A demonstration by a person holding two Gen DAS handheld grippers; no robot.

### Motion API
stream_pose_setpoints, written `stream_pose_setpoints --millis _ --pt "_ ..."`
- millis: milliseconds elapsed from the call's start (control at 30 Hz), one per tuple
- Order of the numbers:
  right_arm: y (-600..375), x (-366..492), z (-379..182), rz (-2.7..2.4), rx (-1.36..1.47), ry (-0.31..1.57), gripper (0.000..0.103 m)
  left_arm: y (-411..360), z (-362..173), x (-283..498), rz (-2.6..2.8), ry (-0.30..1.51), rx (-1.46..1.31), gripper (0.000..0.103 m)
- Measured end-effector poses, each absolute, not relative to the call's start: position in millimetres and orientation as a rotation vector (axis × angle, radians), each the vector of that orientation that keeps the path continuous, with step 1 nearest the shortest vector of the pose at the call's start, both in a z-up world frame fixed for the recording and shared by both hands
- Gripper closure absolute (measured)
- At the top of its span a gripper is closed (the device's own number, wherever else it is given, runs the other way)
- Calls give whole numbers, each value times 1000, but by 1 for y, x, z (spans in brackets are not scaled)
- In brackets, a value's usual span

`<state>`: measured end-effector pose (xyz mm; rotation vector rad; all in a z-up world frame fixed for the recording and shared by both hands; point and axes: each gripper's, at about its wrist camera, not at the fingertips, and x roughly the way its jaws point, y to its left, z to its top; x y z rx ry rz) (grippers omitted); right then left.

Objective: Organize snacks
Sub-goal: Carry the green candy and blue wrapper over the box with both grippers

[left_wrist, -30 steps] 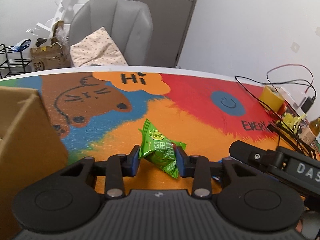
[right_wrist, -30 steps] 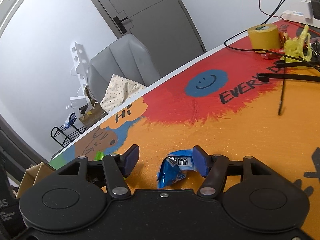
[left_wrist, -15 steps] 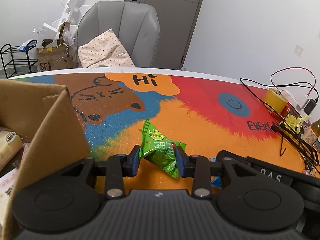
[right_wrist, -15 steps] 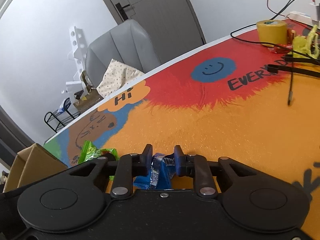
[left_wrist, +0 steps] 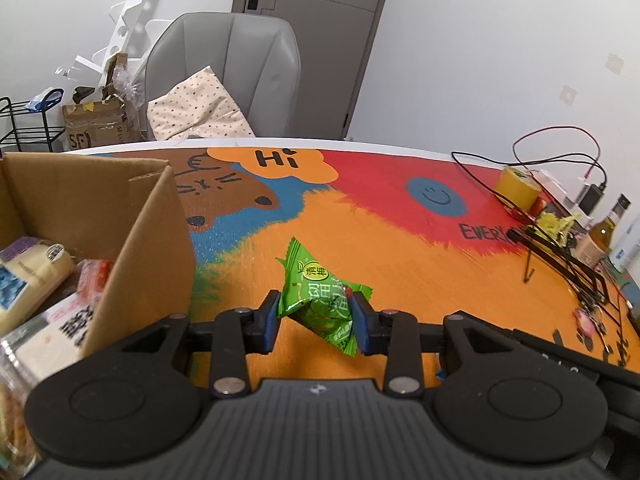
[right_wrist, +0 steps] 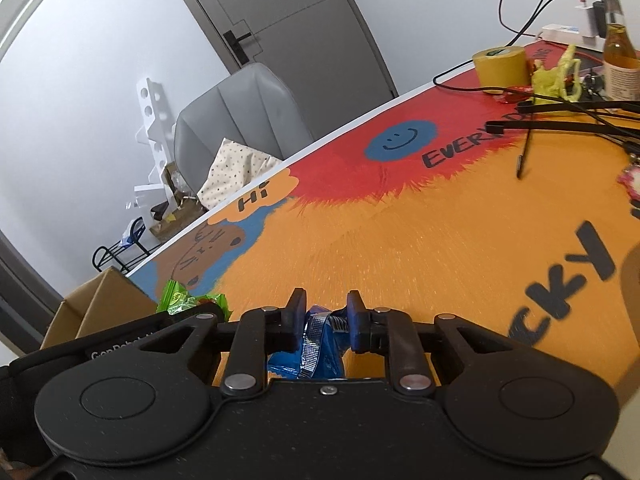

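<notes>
Green foil is pinched between the pads of the left gripper [left_wrist: 316, 322], which holds a green snack packet [left_wrist: 320, 300] by its middle, clear above the orange tabletop [left_wrist: 420, 280], while the right gripper [right_wrist: 325, 320] is pressed tight on a crumpled blue snack packet [right_wrist: 316, 348]. From the left wrist view the cardboard box [left_wrist: 132, 232] stands at 9 o'clock of the green packet, its near wall just beside the left tong, with 3 or so wrapped snacks already lying inside. The main risk, as I judge it, is that wall: a low or early swing toward 9 o'clock could catch the packet's dangling tail on the cardboard edge and tug it out of a grip that bites only slippery film. The 2 grippers also ride very near each other, the right one's body at 4 o'clock of the left, so both heading for 1 box opening could knock together. The blue packet's hold looks thin, on a fold, and might slide free.
</notes>
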<state>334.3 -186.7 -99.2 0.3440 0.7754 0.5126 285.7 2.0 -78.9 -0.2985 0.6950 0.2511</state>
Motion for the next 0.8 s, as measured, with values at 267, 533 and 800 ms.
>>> stream_pose_setpoints --millis 267,533,800 --pt "-194 304 -88 495 339 728 83 -5 -63 255 210 673 -276 67" --pt "-194 281 -75 498 336 694 83 -4 -45 228 185 635 -255 67" --pt "-184 262 -55 528 314 649 83 5 -30 204 173 608 -259 67"
